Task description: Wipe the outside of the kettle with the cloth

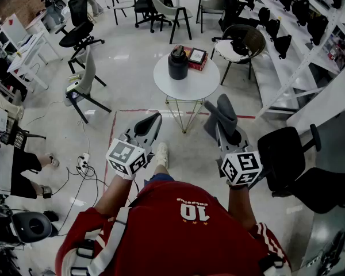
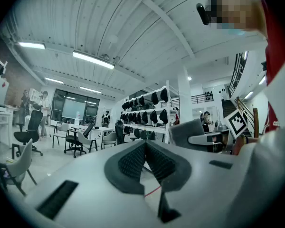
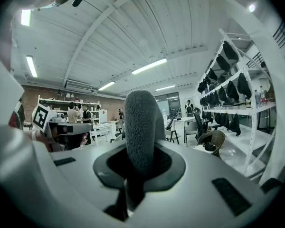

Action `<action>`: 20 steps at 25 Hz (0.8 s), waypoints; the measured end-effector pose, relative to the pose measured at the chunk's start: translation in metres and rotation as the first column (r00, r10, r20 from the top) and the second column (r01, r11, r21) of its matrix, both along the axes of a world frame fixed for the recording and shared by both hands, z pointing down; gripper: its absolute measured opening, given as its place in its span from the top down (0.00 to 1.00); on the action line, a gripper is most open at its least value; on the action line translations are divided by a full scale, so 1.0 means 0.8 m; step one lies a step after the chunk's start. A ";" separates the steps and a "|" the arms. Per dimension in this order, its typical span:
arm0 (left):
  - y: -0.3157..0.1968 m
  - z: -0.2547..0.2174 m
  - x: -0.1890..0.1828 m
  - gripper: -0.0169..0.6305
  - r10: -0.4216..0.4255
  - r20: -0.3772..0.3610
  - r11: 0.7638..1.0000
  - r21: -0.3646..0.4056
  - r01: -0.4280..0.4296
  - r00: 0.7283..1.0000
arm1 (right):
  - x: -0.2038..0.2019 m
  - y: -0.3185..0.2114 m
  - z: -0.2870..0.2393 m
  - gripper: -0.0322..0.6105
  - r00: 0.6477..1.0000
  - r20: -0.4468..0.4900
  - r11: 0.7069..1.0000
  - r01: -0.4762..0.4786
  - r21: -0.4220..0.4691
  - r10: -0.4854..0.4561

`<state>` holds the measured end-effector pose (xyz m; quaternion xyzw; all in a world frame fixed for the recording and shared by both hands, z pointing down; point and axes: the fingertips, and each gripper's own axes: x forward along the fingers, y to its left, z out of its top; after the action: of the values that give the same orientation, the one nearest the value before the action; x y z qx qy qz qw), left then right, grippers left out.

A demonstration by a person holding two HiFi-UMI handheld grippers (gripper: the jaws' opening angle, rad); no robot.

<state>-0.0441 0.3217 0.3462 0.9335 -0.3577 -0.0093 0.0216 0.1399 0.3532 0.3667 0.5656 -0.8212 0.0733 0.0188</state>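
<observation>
Bare floor (image 1: 138,99) lies open up to the far round table (image 1: 187,91). The kettle (image 1: 177,62) is clear on its near and left sides; 1 red box (image 1: 196,58) crowds its right. 1 black chair (image 1: 282,154) stands near right.

The kettle (image 1: 177,62) is black. It stands on a white round table (image 1: 205,85) with thin gold legs, and a red box (image 1: 196,58) lies at the table's far right edge. The cloth (image 1: 225,109) is plain grey. The left gripper (image 1: 152,121) and right gripper (image 1: 220,121) are pale grey, and their cubes are white with black square markers. The left gripper's ribbed pads (image 2: 130,161) are black. The person's shirt (image 1: 178,226) is red with a white 10.
</observation>
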 end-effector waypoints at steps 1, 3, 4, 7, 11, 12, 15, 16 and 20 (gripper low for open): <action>0.000 -0.001 -0.004 0.96 -0.003 -0.002 1.000 0.002 0.003 1.000 | -0.004 0.001 -0.001 0.87 1.000 -0.003 1.000 0.000 0.004 0.000; -0.001 -0.003 -0.011 0.96 -0.011 -0.006 1.000 0.006 0.011 1.000 | -0.009 0.000 -0.003 0.87 1.000 -0.007 1.000 -0.001 0.013 0.001; -0.002 -0.005 -0.013 0.96 -0.016 -0.008 1.000 0.007 0.016 1.000 | -0.009 -0.001 -0.004 0.87 1.000 -0.007 1.000 -0.001 0.017 0.001; -0.010 -0.008 -0.017 0.96 -0.038 -0.012 0.999 0.010 0.038 0.999 | -0.005 -0.007 -0.007 0.87 1.000 -0.013 1.000 -0.003 0.024 0.003; -0.016 -0.011 -0.026 0.96 -0.059 -0.023 0.998 0.010 0.059 0.998 | -0.004 -0.009 -0.009 0.87 1.000 -0.022 0.999 -0.009 0.031 0.010; -0.017 -0.011 -0.027 0.96 -0.061 -0.026 0.998 0.009 0.061 0.998 | -0.004 -0.009 -0.010 0.87 1.000 -0.023 0.999 -0.010 0.033 0.011; -0.016 -0.011 -0.029 0.96 -0.061 -0.029 0.998 0.008 0.061 0.998 | -0.007 -0.008 -0.010 0.87 1.000 -0.029 0.999 -0.008 0.032 0.009; -0.016 -0.011 -0.030 0.96 -0.060 -0.028 0.998 0.008 0.060 0.998 | -0.009 -0.009 -0.009 0.87 0.999 -0.031 1.000 -0.006 0.031 0.007; -0.018 -0.008 -0.032 0.96 -0.058 -0.030 0.998 0.000 0.058 0.998 | -0.014 -0.010 -0.009 0.87 0.999 -0.036 1.000 0.000 0.028 0.001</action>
<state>-0.0700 0.3073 0.3402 0.9226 -0.3842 -0.0242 0.0264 0.1290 0.3450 0.3598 0.5671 -0.8216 0.0517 0.0257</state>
